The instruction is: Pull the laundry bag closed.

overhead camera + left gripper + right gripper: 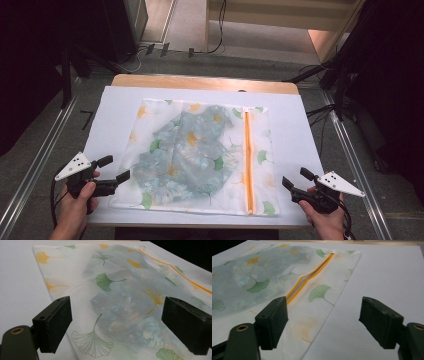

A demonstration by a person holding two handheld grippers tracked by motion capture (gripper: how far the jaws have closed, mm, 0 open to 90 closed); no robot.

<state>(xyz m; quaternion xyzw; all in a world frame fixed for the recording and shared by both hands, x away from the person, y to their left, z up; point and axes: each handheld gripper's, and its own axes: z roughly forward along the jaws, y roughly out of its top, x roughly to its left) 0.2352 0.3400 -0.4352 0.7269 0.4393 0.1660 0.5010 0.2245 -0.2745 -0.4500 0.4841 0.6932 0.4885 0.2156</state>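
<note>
A translucent white mesh bag [200, 155] printed with green and orange ginkgo leaves lies flat on the white table cover. A bluish patterned cloth [185, 150] shows through it. An orange zipper [247, 160] runs along its right side, partly parted [308, 278]. My left gripper [112, 169] is open at the bag's near left corner, jaws wide over the mesh [115, 322]. At the near right my right gripper [295, 177] is open, just off the bag's right edge [324, 322], with nothing between its jaws.
The white cover [310, 145] lies on a wooden table [200, 81]. Metal rails [35, 165] run along both sides, with cables and dark stands on the floor beyond.
</note>
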